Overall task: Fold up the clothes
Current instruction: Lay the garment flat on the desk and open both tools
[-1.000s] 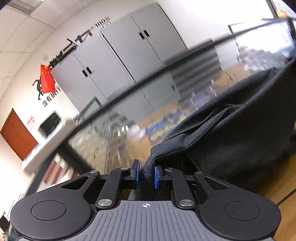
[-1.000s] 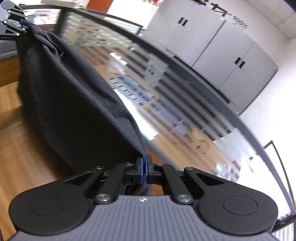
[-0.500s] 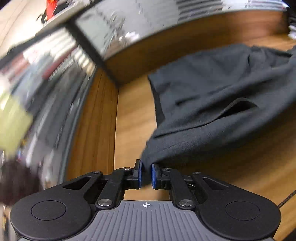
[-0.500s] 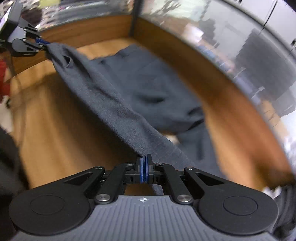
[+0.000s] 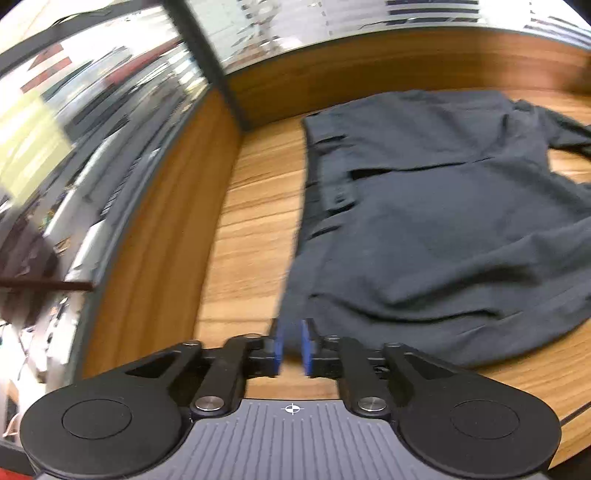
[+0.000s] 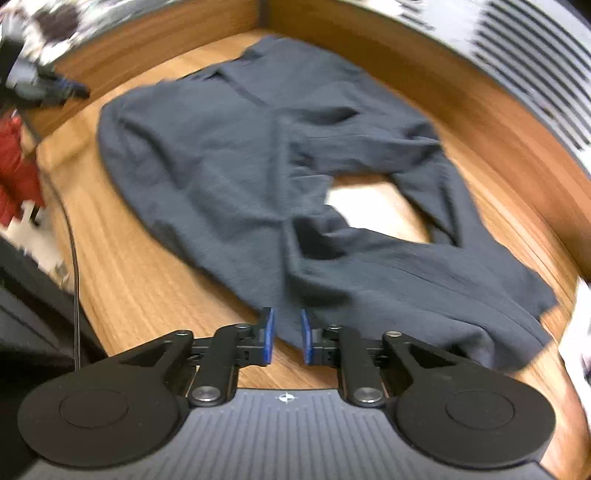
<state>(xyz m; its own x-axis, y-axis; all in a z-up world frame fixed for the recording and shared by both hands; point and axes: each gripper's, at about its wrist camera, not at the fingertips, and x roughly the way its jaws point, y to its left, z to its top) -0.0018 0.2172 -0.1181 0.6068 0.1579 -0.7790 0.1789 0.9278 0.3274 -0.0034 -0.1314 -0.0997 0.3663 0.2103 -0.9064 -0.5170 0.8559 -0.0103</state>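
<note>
Dark grey trousers (image 5: 424, 229) lie spread on the wooden table (image 5: 251, 206), a buttoned back pocket (image 5: 340, 199) facing up. My left gripper (image 5: 291, 347) sits low at the near left corner of the cloth. Its jaws are opening, and the corner still lies between the pads. In the right wrist view the trousers (image 6: 229, 162) stretch away, with a patch of bare table showing between the legs. My right gripper (image 6: 284, 339) hangs over their near edge. Its jaws are opening too, and the hem lies loose in the gap. The left gripper (image 6: 83, 90) shows blurred at the far left.
A raised wooden rim (image 5: 369, 74) with a glass partition (image 5: 332, 26) behind it borders the table at the back and left. In the right wrist view a black cable (image 6: 74, 240) runs along the table's left edge beside something red (image 6: 14, 162).
Both grippers swung down from holding the trousers stretched in the air. The trousers now lie flat on the table. The right jaws, tightly shut before, have parted; the left pair looks slightly wider.
</note>
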